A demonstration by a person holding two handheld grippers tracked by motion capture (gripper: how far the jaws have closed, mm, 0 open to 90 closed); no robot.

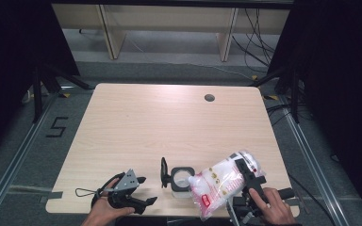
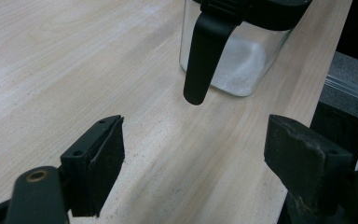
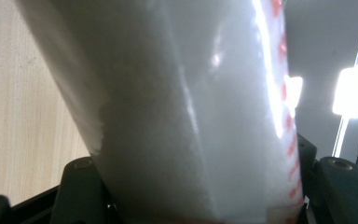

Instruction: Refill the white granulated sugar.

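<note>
a black 5 [image 1: 56, 127] marked on the grey floor [image 1: 23, 155] left of the table, readable in the high view. red print on the white bag [image 1: 219, 186]: a small red label near its lower end and a red strip along one edge, too blurred to read in the high view and in the right gripper view.

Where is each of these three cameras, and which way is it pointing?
High view: above the person's side, looking forward and down on the table; both hands and the left gripper show.
Left gripper view: rides the left gripper, looking between its open jaws at the clear container.
Right gripper view: rides the right gripper, which clamps the white bag.
Shared: the container appears in the high and left gripper views; the bag in the high and right gripper views.
</note>
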